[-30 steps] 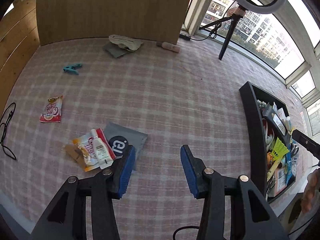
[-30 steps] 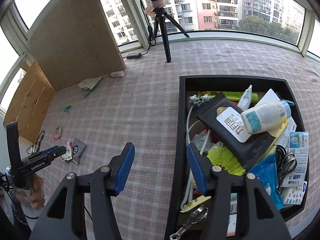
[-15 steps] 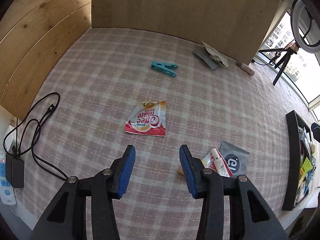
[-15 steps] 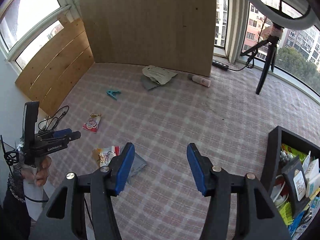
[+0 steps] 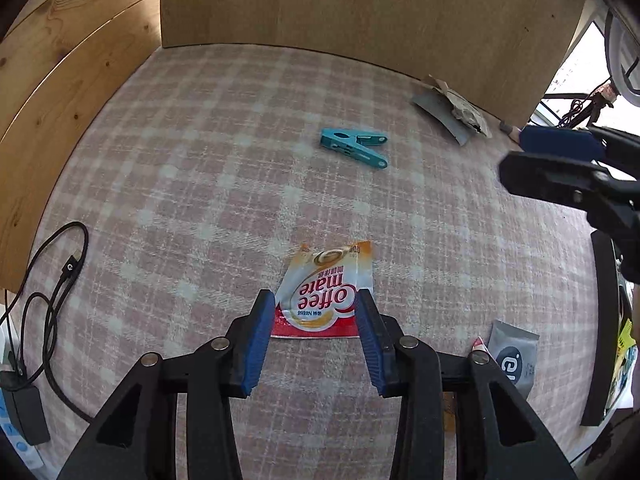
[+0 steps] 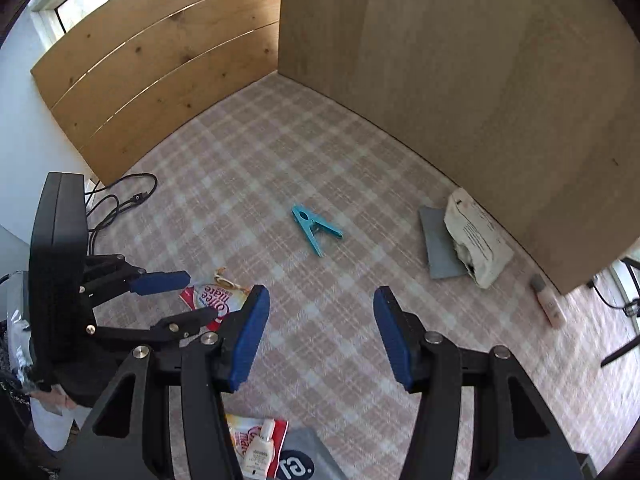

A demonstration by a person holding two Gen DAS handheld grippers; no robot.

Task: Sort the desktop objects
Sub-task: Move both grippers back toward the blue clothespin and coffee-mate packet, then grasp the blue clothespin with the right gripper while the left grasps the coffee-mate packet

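Sorting looks unfinished: left gripper (image 5: 316,314), jaws spread, straddles the sachet (image 5: 324,294) on the tabletop (image 5: 224,152), right gripper (image 6: 320,318) spread and empty; beyond the sachet, clip (image 5: 354,146) and pouch (image 5: 516,354) await.

Coffee-mate sachet (image 5: 325,300): red, white and orange, flat on the plaid cloth, print upside down in the left wrist view, at 6 o'clock of centre.
Teal clothespin (image 5: 354,147): lying on its side, legs splayed, at 1 o'clock of the sachet, well apart.
Grey pouch (image 5: 516,360): flat, white logo, at 4 o'clock of the sachet.
Crumpled white packet (image 6: 476,240): resting on a grey card (image 6: 438,246) by the wooden board.
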